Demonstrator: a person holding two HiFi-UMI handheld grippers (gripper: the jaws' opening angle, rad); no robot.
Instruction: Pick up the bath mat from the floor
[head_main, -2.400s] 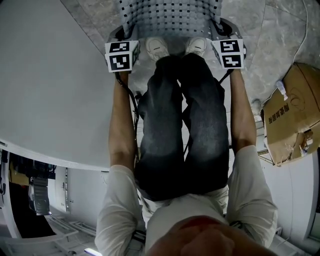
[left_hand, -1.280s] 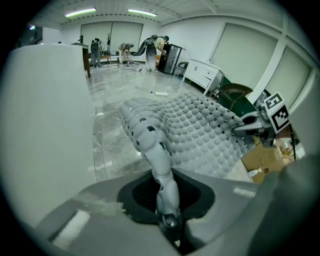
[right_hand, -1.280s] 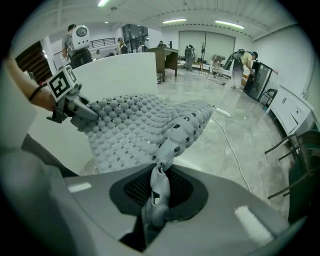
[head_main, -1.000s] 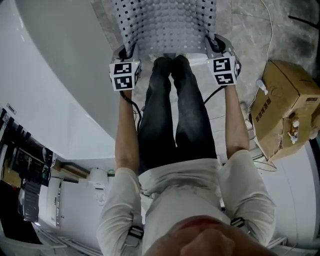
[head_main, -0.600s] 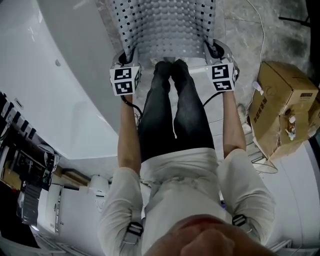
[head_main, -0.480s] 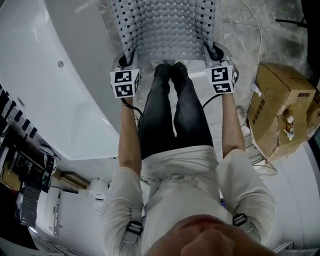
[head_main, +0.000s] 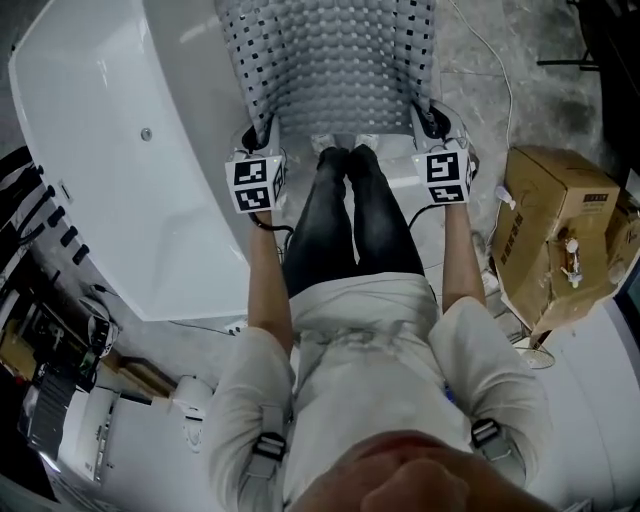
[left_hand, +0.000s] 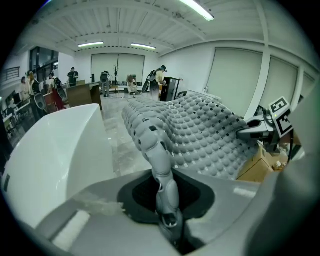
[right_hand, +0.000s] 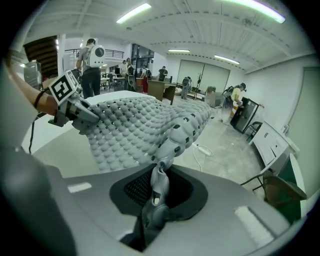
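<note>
The bath mat (head_main: 335, 60) hangs spread out in front of the person. The left gripper (left_hand: 169, 222) has its jaws clenched on one near corner and the right gripper (right_hand: 151, 202) on the other, likely so the mat stays flat rather than bunching. Its far end runs out of view. A bathtub (head_main: 120, 150) stands close on the left and a cardboard box (head_main: 560, 230) on the right, and a cable (head_main: 490, 60) trails across the floor (head_main: 470, 110). Nothing seems to block the lift.

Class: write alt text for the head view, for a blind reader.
Looking down, a person holds a grey bath mat by two corners, left tool and right tool shut on it. White bathtub at left, cardboard box at right.
</note>
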